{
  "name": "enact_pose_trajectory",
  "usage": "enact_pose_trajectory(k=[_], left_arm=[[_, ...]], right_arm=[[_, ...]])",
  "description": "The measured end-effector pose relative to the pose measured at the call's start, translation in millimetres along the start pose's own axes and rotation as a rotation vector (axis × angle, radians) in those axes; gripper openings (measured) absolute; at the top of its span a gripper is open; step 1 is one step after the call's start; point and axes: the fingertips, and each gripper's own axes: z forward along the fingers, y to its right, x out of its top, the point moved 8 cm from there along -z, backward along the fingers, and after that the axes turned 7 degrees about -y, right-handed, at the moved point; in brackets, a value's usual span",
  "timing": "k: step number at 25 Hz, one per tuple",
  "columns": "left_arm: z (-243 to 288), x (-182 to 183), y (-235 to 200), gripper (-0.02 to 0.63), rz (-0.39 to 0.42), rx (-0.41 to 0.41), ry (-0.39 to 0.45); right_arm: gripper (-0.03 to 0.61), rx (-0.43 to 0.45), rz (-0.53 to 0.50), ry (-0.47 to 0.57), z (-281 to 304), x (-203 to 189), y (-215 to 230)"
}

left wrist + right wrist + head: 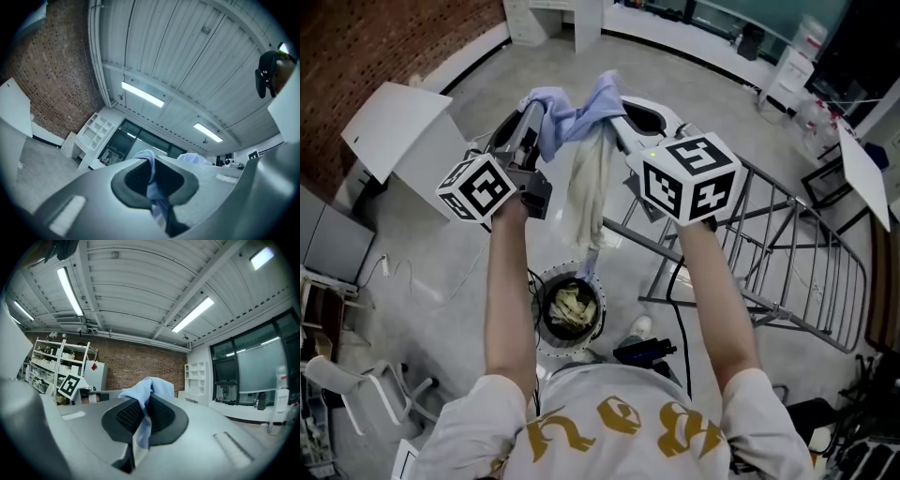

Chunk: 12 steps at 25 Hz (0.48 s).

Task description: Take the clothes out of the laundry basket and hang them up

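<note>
I hold a light blue garment (pixel 577 117) up high between both grippers; a cream part of it (pixel 586 199) hangs down from the middle. My left gripper (pixel 536 111) is shut on the garment's left edge, whose cloth (pixel 151 180) shows pinched between its dark pads. My right gripper (pixel 617 105) is shut on the right edge, with blue cloth (pixel 146 404) bunched between its pads. Far below, on the floor, stands the round laundry basket (pixel 541 319) with pale clothes (pixel 572 307) inside. The grey metal drying rack (pixel 787 253) stands to the right.
A white board (pixel 394 127) leans at the left. A white chair (pixel 342 384) is at the lower left. Black cables (pixel 680 328) and a dark device (pixel 645 352) lie on the concrete floor by the basket. Both gripper views point up at the ceiling.
</note>
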Motion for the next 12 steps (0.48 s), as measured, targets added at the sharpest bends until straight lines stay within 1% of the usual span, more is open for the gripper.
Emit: enact_pose_trajectory(k=[4, 8, 12], left_arm=[[33, 0, 0, 0.015, -0.024, 0.019, 0.005], [56, 3, 1, 0.015, -0.002, 0.045, 0.001], [74, 8, 2, 0.015, 0.015, 0.066, -0.004]], right_arm=[[0.032, 0.014, 0.001, 0.006, 20, 19, 30], [0.032, 0.014, 0.003, 0.02, 36, 29, 61], [0.032, 0.001, 0.007, 0.032, 37, 38, 96]])
